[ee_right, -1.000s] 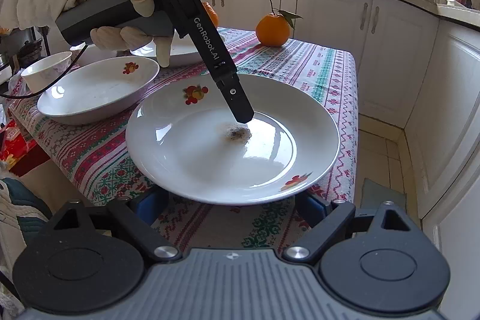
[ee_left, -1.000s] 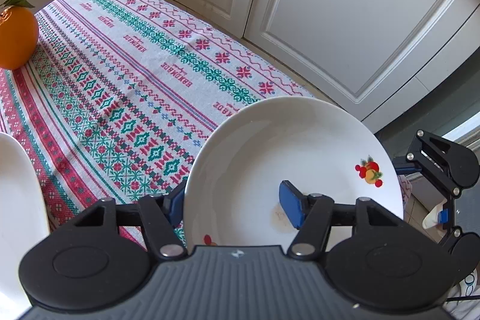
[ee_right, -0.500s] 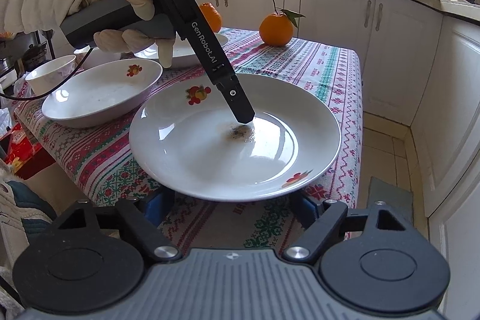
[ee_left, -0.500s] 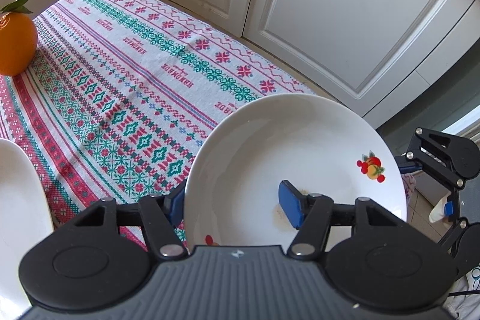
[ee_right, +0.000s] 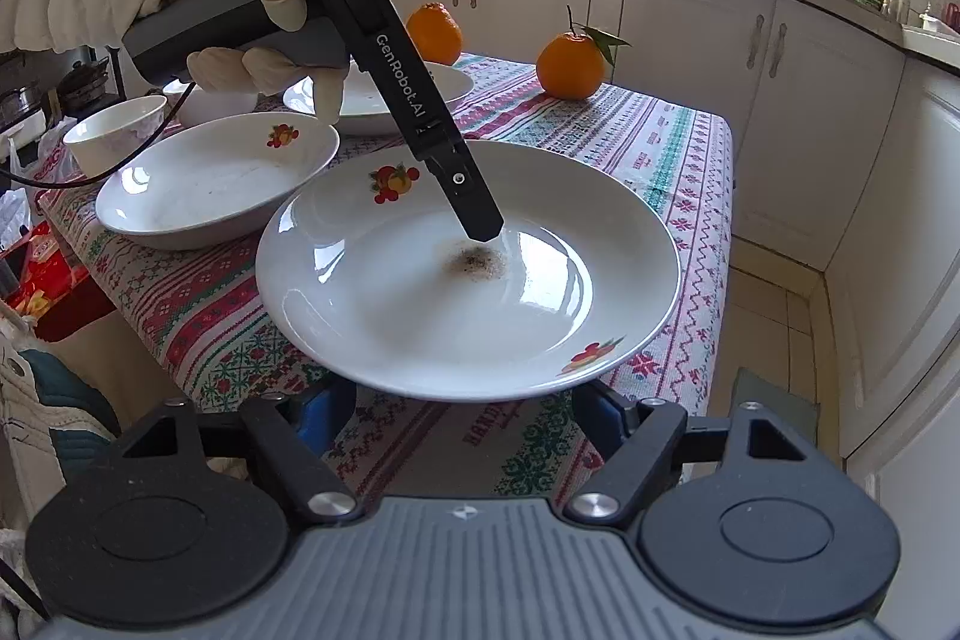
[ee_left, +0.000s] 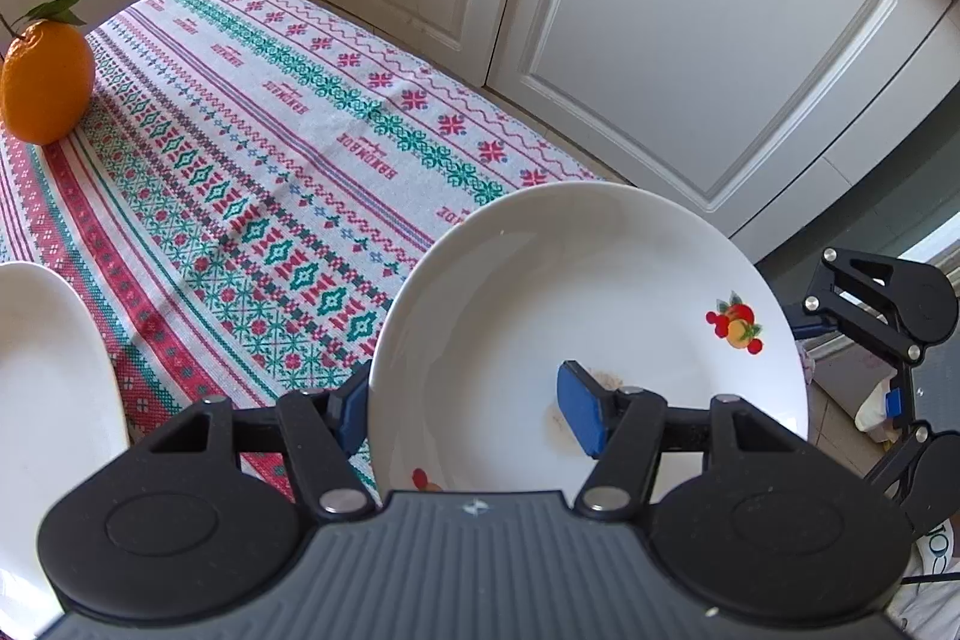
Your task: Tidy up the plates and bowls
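1. Left wrist view, against a second ago: the plate [ee_left: 576, 316] sits a little further from the tablecloth [ee_left: 252, 172] edge, so the lift is under way.
2. Left gripper [ee_left: 468, 409] pinches the plate's rim, one pad [ee_left: 579, 415] inside, one beneath.
3. Right gripper [ee_right: 459, 415] waits below the near rim, jaws spread, gripping nothing.
4. Gloved hand [ee_right: 240, 10] angles the tool steeply down.
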